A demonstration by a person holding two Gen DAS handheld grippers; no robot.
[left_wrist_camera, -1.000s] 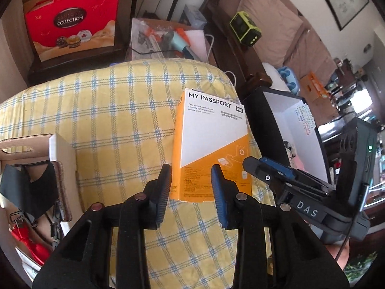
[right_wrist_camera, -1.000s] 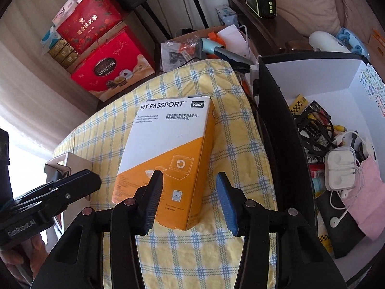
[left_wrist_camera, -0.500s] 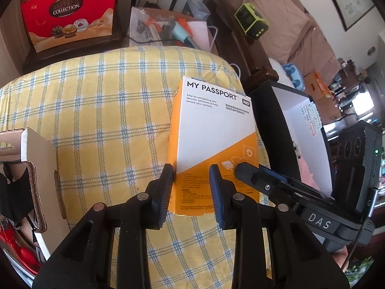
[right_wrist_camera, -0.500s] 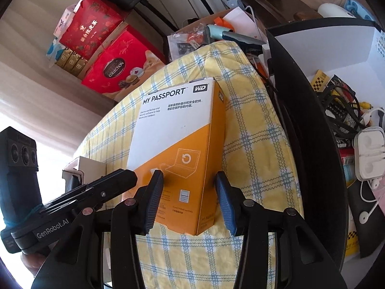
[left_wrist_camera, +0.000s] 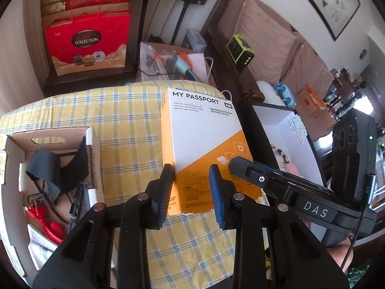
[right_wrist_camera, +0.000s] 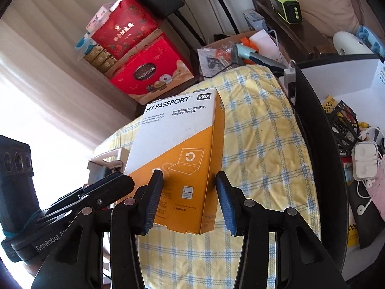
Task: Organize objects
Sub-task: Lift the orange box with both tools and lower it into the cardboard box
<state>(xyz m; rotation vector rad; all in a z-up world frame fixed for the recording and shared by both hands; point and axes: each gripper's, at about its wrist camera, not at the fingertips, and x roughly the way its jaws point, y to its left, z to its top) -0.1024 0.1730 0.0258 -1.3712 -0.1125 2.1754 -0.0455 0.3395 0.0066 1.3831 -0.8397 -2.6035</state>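
Left wrist view: left gripper (left_wrist_camera: pixel 191 185) with its jaws clamped on the near left corner of the orange-and-white My Passport box (left_wrist_camera: pixel 202 142), which is tilted up above the yellow checked cloth (left_wrist_camera: pixel 125 125); the right gripper (left_wrist_camera: pixel 243 166) presses the box's right side; an open cardboard box (left_wrist_camera: pixel 48 134) with straps lies left, a white bin (left_wrist_camera: pixel 276 115) right. Right wrist view: right gripper (right_wrist_camera: pixel 189 185) grasping the near right corner of the My Passport box (right_wrist_camera: pixel 178 139), left gripper (right_wrist_camera: pixel 120 183) at its left edge, cloth (right_wrist_camera: pixel 259 149) beneath, white bin (right_wrist_camera: pixel 341 77) of cables and earphones to the right.
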